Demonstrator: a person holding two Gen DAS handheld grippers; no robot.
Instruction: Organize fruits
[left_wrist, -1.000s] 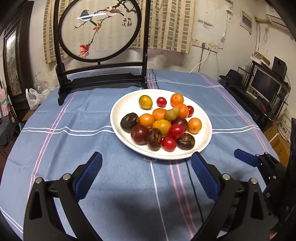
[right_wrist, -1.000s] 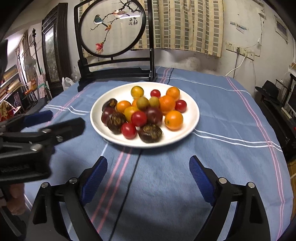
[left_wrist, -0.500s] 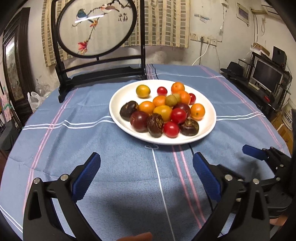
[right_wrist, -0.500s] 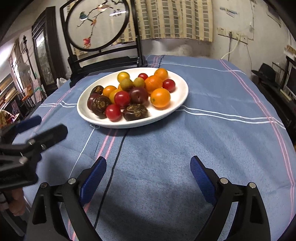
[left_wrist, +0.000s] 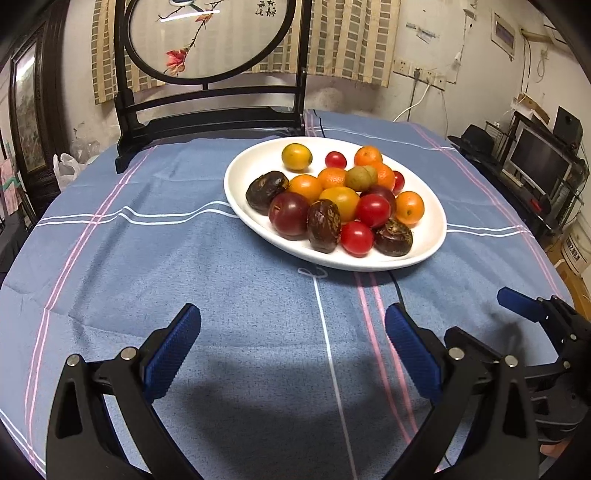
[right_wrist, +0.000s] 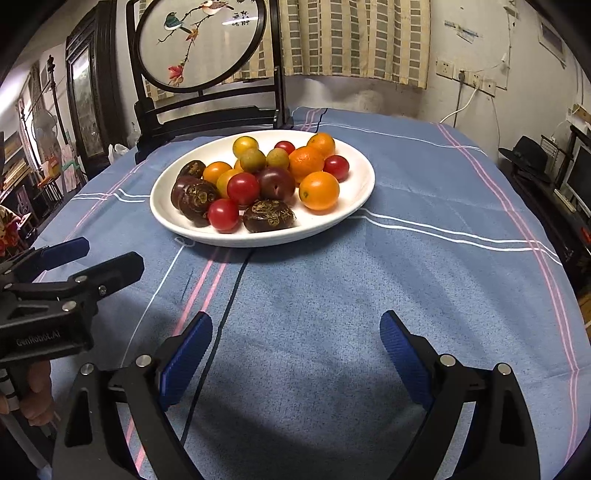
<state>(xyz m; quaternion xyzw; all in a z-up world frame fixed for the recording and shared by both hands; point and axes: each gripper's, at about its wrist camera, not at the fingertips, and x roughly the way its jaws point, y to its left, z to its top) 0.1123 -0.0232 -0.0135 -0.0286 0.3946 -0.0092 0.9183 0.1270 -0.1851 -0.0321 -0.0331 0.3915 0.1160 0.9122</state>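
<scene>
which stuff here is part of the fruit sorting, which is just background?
Job:
- white plate
- fruits piled on it
- left hand-held gripper, open
- right hand-held gripper, open

Background:
- embroidered round screen
- blue tablecloth
- black hat
- monitor
- curtain

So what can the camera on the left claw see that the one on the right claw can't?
Only the left view shows the computer screen and the speaker on the shelf at the right. Only the right view shows the person's hand gripping the left claw's handle, and the blue bird on the round picture. Both share the white plate of mixed fruit, the blue tablecloth, the black hat, and both open claws, left and right.
</scene>
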